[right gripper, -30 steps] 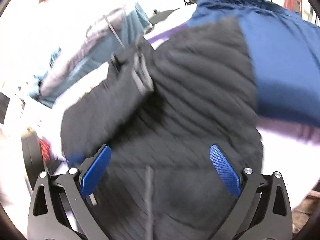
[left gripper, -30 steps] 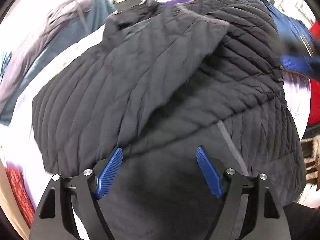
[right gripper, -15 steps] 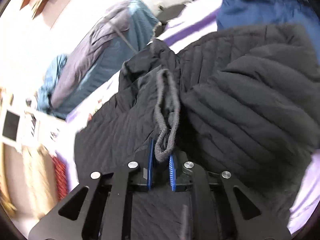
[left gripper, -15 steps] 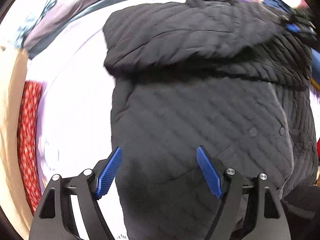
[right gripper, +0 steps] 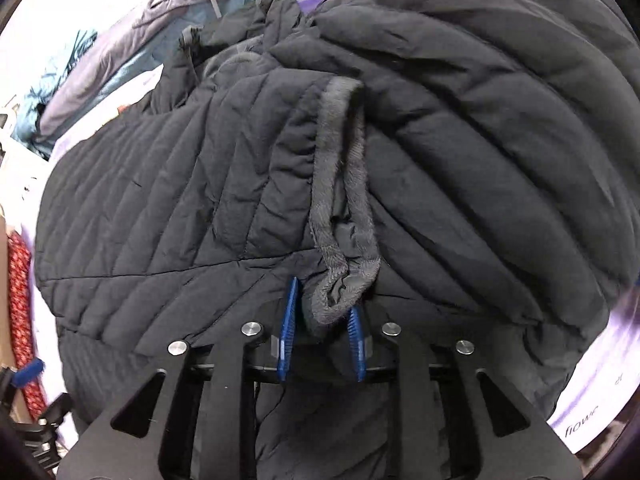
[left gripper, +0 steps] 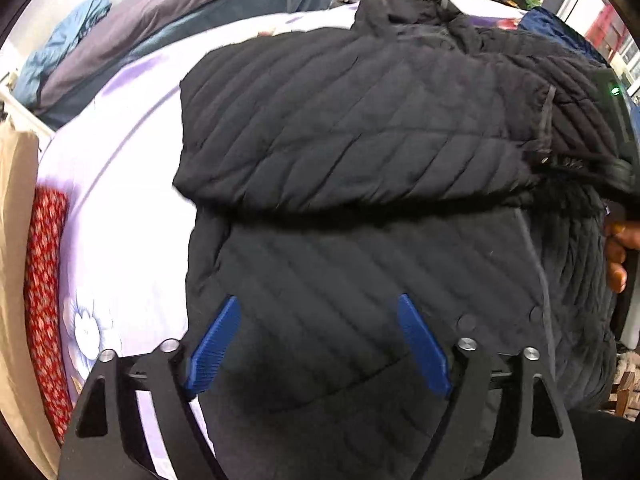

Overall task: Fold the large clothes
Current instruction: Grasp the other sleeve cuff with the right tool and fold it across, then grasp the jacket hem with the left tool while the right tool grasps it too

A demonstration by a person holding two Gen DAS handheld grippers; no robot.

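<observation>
A black quilted jacket (left gripper: 360, 120) lies spread on the bed, with one sleeve folded across its body. My left gripper (left gripper: 317, 300) hovers over the jacket's lower part; its jaws are opening, with only the cloth beneath them and nothing gripped. In the right wrist view the same jacket (right gripper: 160, 200) fills the frame. My right gripper (right gripper: 322, 300) has the sleeve's grey fleecy cuff (right gripper: 340, 184) bunched between its blue pads, and its jaws are opening a little. At the right edge of the left wrist view, a hand (left gripper: 616, 256) holds the right gripper.
The bed has a white and lavender flowered sheet (left gripper: 120, 184). A red patterned cloth (left gripper: 44, 280) hangs along its left side. Grey and teal bedding (left gripper: 180, 20) is piled at the far left, and a blue garment (left gripper: 560, 28) lies at the far right.
My right gripper closed on the cuff and sank with it onto the jacket. My left gripper slid across the jacket toward its left edge and rolled.
</observation>
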